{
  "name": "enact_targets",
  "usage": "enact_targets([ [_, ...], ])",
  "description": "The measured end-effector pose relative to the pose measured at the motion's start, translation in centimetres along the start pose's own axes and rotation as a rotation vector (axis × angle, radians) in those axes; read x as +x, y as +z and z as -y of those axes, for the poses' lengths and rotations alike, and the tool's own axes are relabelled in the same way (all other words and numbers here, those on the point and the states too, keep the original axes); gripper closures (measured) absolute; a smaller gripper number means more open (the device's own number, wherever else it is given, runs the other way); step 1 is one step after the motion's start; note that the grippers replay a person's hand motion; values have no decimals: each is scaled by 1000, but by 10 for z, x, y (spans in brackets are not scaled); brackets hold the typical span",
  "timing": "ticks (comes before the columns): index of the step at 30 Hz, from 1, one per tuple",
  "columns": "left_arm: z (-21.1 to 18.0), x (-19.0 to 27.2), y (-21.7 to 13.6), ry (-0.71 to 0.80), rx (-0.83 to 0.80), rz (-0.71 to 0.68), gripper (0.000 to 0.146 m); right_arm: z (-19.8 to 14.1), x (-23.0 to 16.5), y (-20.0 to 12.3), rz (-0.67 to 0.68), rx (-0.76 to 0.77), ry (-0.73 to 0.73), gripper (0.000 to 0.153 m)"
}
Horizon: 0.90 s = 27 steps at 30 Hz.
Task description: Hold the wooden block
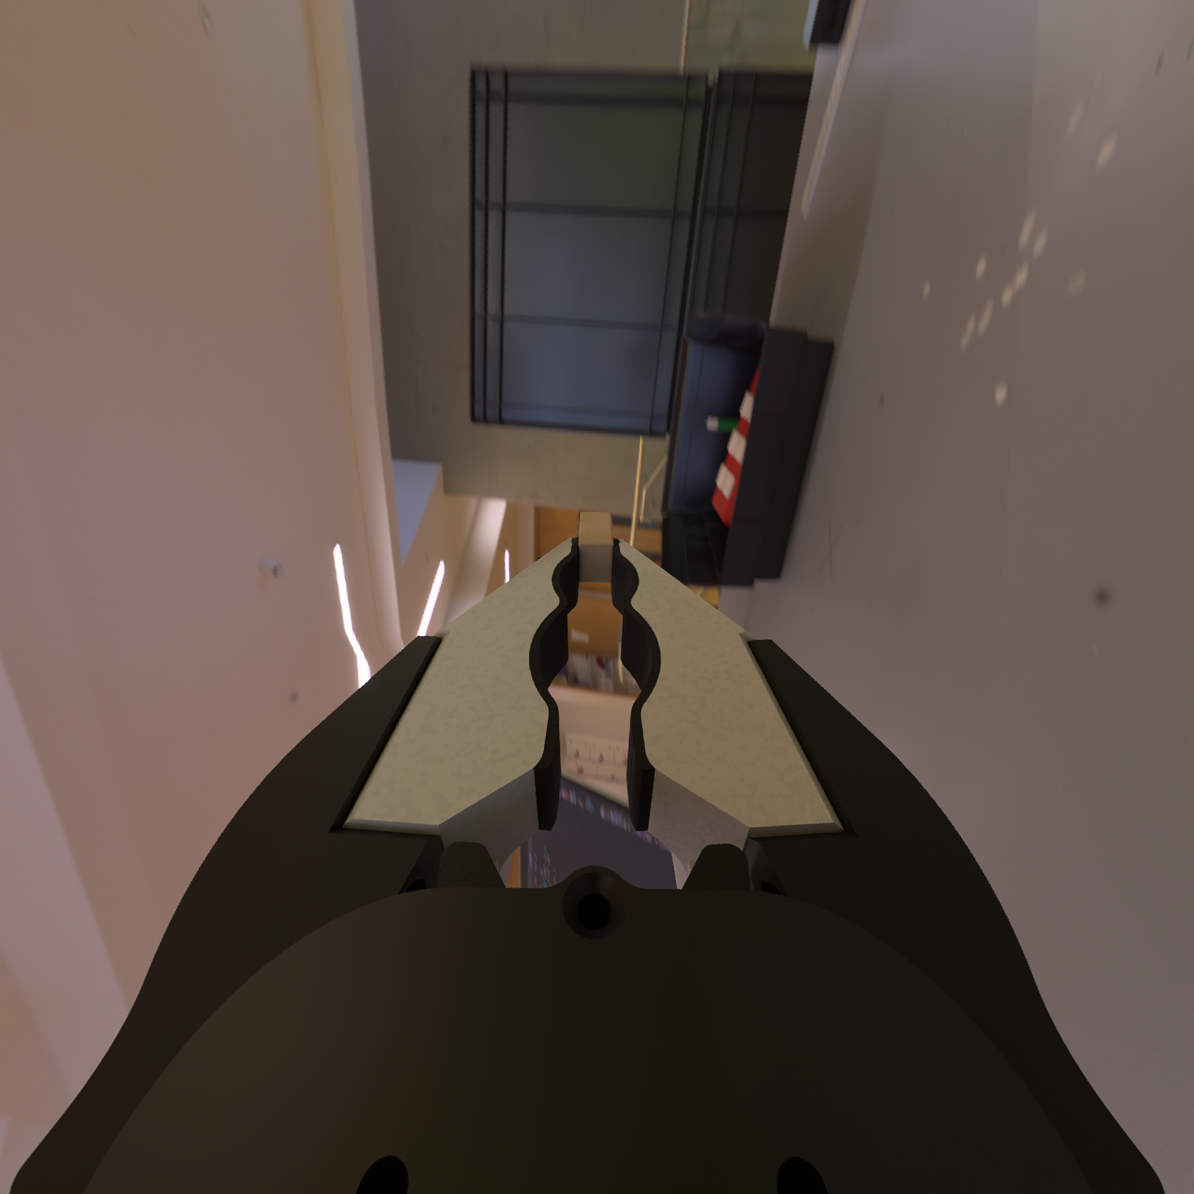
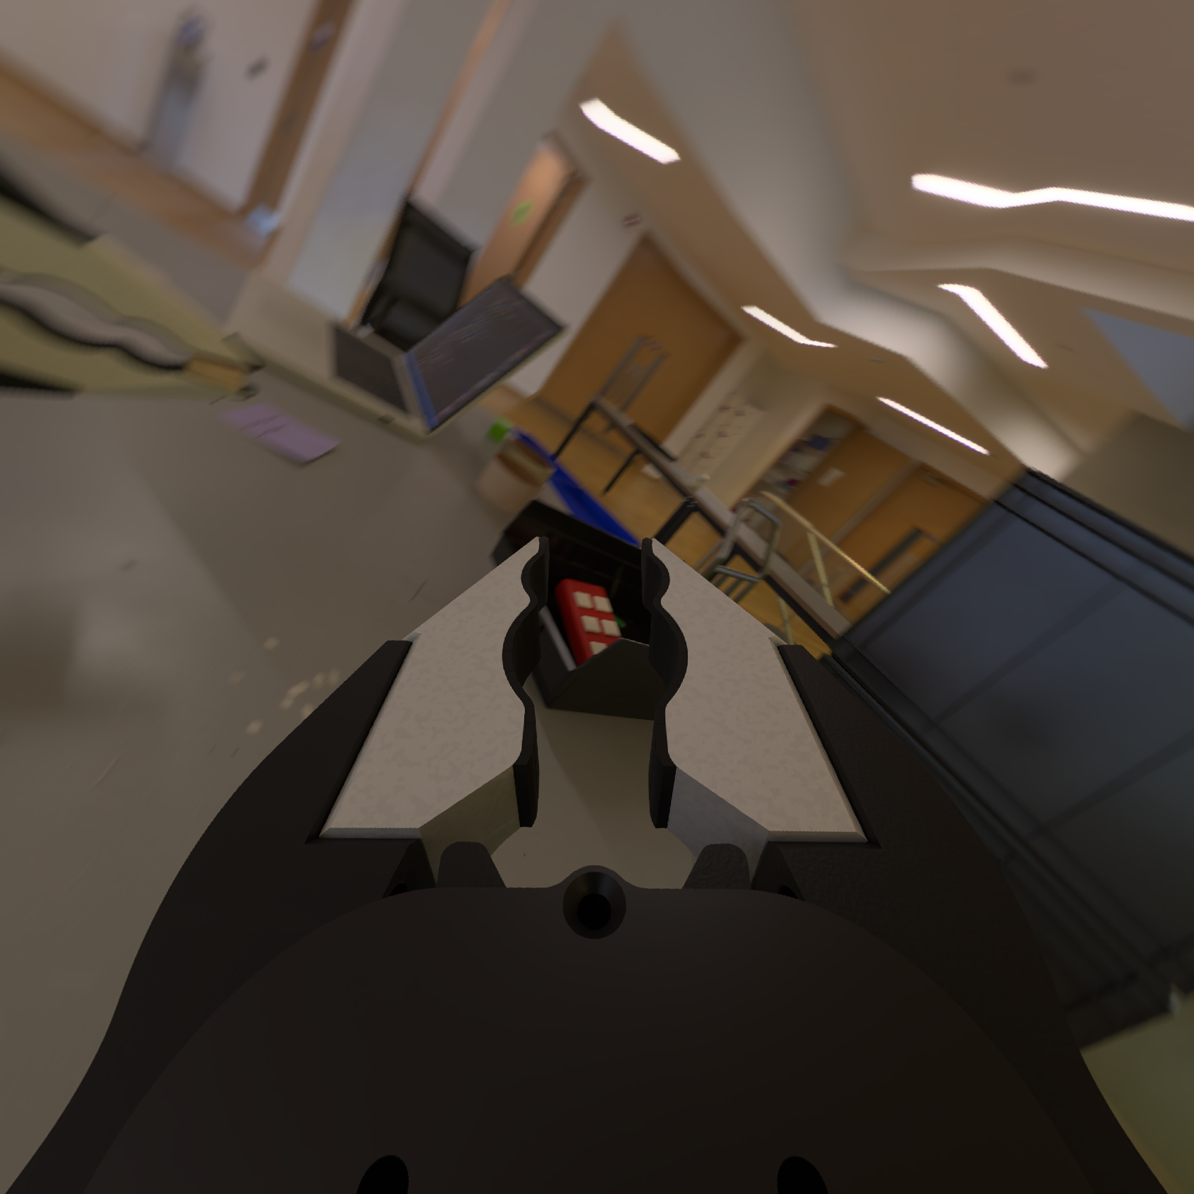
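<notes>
The left gripper (image 1: 595,549) is clenched on the wooden block (image 1: 595,546), a small pale piece pinched only at the very tips of its two fingers, with its far end poking out beyond them. The left wrist view is rolled sideways, so the room appears tipped over. Because the hold is so shallow, the block could probably slip or pivot out if the gripper jolts, turns quickly or eases its squeeze. The landmark here is a black bin (image 1: 769,452), an open-topped box resting on the grey table (image 2: 194,581). Inside it lies a red block with white squares (image 2: 585,617), and a green-and-white marker (image 1: 722,424) lies just beside that. In the left wrist view the held block sits near the bin, outside it. The right gripper (image 2: 593,549) is released and empty, its fingers spread and pointed at the bin, framing the red block between them; if it drifts forward it could bump the bin's near wall.
</notes>
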<state>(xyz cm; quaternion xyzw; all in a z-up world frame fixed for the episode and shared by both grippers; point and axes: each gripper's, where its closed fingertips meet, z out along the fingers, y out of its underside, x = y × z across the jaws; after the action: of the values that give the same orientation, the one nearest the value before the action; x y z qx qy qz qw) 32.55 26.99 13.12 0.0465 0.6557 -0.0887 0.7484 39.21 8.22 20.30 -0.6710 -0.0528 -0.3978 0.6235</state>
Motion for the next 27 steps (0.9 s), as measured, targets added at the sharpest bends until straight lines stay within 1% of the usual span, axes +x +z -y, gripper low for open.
enact_targets([
  [3, -30, 20, -4, 15, -102, -11, 138, -22, 21, -2, -198, 55, 156, 124],
  [5, -45, 36, -5, 39, -141, -39, 138, -33, 22, -4, -270, 71, 207, 124],
  [7, -53, 46, -7, 39, -155, -54, 138, -39, 18, -4, -308, 86, 227, 124],
  [12, -62, 60, -6, -61, -166, -78, 138, -37, 6, -3, -342, 109, 160, 124],
  [15, -65, 60, -4, -93, -170, -77, 138, -37, -3, -2, -351, 120, 157, 124],
  [19, -63, 65, -4, -70, -166, -100, 138, -43, -18, 1, -332, 89, 99, 123],
  [24, -61, 72, -3, -26, -166, -136, 138, -47, -23, 4, -337, 80, 93, 122],
  [27, -64, 72, -3, -38, -178, -132, 138, -51, -24, 6, -335, 60, 71, 121],
])
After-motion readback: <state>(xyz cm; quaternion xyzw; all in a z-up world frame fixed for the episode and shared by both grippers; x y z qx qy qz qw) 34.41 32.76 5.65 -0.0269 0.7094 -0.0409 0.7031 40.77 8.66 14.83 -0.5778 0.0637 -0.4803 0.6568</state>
